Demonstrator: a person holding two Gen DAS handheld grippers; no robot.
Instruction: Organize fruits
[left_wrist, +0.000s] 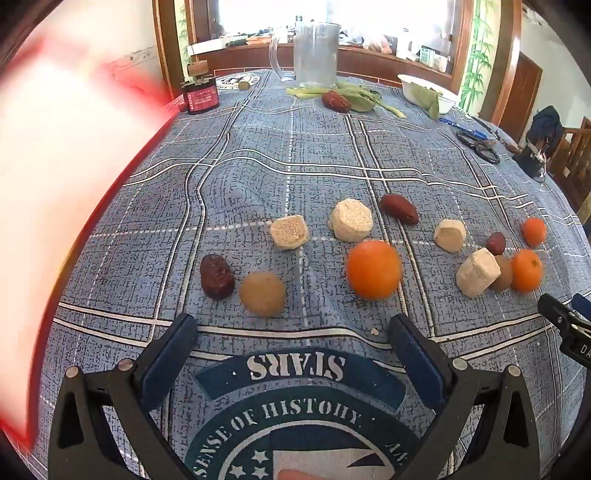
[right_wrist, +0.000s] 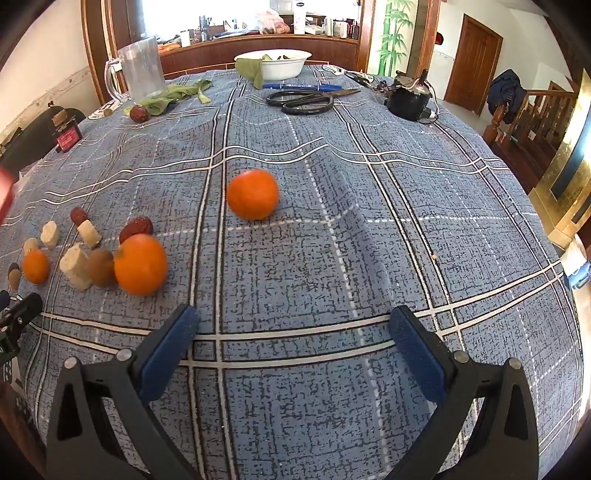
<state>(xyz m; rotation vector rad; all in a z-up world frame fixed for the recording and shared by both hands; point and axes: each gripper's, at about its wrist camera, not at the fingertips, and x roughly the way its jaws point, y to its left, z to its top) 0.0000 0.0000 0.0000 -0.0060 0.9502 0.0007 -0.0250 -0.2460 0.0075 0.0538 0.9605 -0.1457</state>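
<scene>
Fruits and beige cakes lie scattered on the blue plaid tablecloth (left_wrist: 295, 155). In the left wrist view a large orange (left_wrist: 373, 269) sits just beyond my open left gripper (left_wrist: 293, 328), with a dark red date (left_wrist: 217, 276) and a tan round fruit (left_wrist: 262, 294) to its left. Two small oranges (left_wrist: 526, 270) lie far right beside a brown fruit (left_wrist: 502, 273). My right gripper (right_wrist: 293, 321) is open and empty over bare cloth. One orange (right_wrist: 252, 194) lies ahead of it, another orange (right_wrist: 140, 264) to its front left against the brown fruit (right_wrist: 100, 266).
Several beige cakes (left_wrist: 351, 219) sit among the fruits. At the far end stand a glass mug (left_wrist: 316, 51), a white bowl (right_wrist: 273, 62) with leaves, scissors (right_wrist: 306, 101), a blue pen (right_wrist: 303, 87), a red jar (left_wrist: 199, 94) and a black device (right_wrist: 408, 98). A blurred red-white object (left_wrist: 55, 184) fills the left.
</scene>
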